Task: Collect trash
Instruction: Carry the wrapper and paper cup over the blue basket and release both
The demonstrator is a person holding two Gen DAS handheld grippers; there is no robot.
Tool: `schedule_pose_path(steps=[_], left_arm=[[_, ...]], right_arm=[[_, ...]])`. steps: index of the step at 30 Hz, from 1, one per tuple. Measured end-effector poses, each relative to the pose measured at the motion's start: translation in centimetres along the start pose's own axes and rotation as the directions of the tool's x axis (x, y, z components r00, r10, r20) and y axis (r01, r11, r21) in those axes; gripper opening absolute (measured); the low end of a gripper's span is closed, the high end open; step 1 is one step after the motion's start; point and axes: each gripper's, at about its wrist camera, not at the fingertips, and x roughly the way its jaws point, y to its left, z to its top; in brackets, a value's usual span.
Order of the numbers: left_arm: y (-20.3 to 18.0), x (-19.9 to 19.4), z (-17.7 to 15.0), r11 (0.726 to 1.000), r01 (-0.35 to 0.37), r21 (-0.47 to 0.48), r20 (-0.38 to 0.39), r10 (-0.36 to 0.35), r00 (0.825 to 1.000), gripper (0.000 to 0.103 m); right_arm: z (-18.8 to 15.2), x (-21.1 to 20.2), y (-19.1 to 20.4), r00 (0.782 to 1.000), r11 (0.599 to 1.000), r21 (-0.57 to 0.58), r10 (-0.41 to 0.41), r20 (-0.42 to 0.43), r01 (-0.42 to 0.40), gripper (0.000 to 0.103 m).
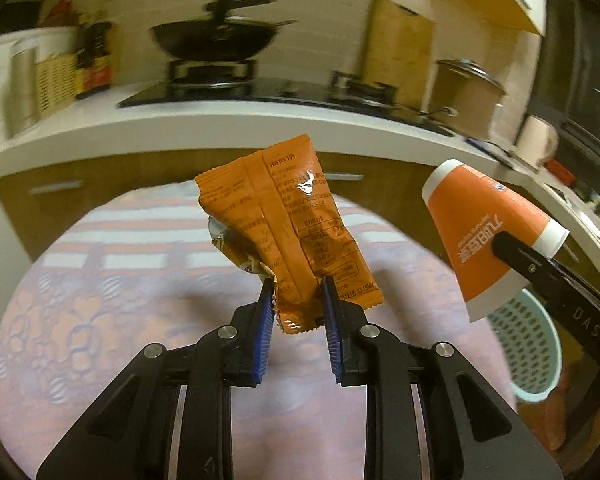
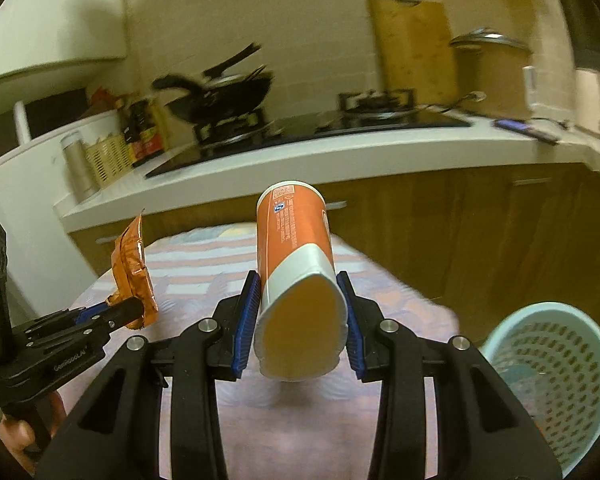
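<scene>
An orange snack wrapper (image 1: 288,236) hangs above the table, and my left gripper (image 1: 298,292) is shut on its lower end, blue pads pressing both sides. The same wrapper (image 2: 134,276) shows at the left of the right wrist view, edge-on. My right gripper (image 2: 298,284) is shut on an orange and white paper cup (image 2: 296,260), squeezing its open mouth oval; the cup points away from me. In the left wrist view that cup (image 1: 488,236) hangs at the right. A pale green perforated basket (image 2: 556,376) stands low at the right.
A round table with a pink patterned cloth (image 1: 120,320) lies below both grippers. Behind it runs a white counter (image 1: 228,124) with a stove, a black wok (image 1: 212,40), a pot (image 1: 468,96), bottles and a cutting board. The basket (image 1: 528,352) sits beside the table.
</scene>
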Motion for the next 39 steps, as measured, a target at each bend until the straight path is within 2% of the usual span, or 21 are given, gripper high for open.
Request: schedule_pose_path(steps=[4, 10, 16, 19, 26, 32, 33, 35, 36, 37, 39], left_arm=[[-4.7, 0.8, 0.4, 0.995, 0.076, 0.062, -0.003, -0.076, 0.997, 0.022], [-12.7, 2.0, 0.2, 0.967, 0.190, 0.172, -0.033, -0.187, 0.982, 0.022], [-18.8, 3.0, -1.1, 0.934, 0.270, 0.236, -0.072, -0.260, 0.963, 0.022], [-22.0, 4.4, -2.1, 0.911, 0.319, 0.261, -0.114, -0.299, 0.948, 0.022], [-27.1, 7.6, -4.6, 0.877, 0.374, 0.303, -0.206, -0.323, 0.924, 0.022], [-28.9, 9.8, -6.1, 0.867, 0.384, 0.318, -0.254, -0.312, 0.916, 0.023], [-29.0, 10.1, -6.2, 0.866, 0.386, 0.316, -0.260, -0.312, 0.914, 0.024], [-29.1, 10.4, -6.4, 0.863, 0.396, 0.314, -0.273, -0.317, 0.908, 0.035], [-29.0, 10.4, -6.5, 0.863, 0.395, 0.316, -0.271, -0.317, 0.909, 0.047], [-29.0, 10.3, -6.6, 0.862, 0.391, 0.323, -0.263, -0.315, 0.912, 0.052], [-29.0, 10.1, -6.7, 0.859, 0.385, 0.337, -0.260, -0.308, 0.915, 0.052]], right_arm=[[-0.1, -2.0, -3.3, 0.998, 0.997, 0.031, -0.066, 0.025, 0.065, 0.035], [-0.6, -5.4, -9.5, 0.985, 0.980, 0.123, -0.165, 0.048, 0.158, 0.035], [-2.0, -8.0, -15.3, 0.961, 0.947, 0.190, -0.272, 0.039, 0.261, 0.035], [-3.2, -9.1, -18.4, 0.946, 0.922, 0.230, -0.323, 0.014, 0.311, 0.035], [-5.4, -9.6, -23.4, 0.935, 0.883, 0.311, -0.349, -0.067, 0.352, 0.038], [-7.6, -8.1, -25.4, 0.929, 0.869, 0.331, -0.337, -0.150, 0.368, 0.040], [-7.9, -8.0, -25.6, 0.931, 0.868, 0.337, -0.331, -0.156, 0.365, 0.041], [-8.1, -7.6, -26.0, 0.931, 0.865, 0.348, -0.319, -0.175, 0.362, 0.045], [-8.2, -7.5, -26.2, 0.929, 0.861, 0.352, -0.321, -0.183, 0.367, 0.045], [-8.2, -7.4, -26.3, 0.928, 0.858, 0.358, -0.320, -0.189, 0.368, 0.046], [-8.5, -7.4, -26.5, 0.933, 0.859, 0.368, -0.305, -0.193, 0.357, 0.046]])
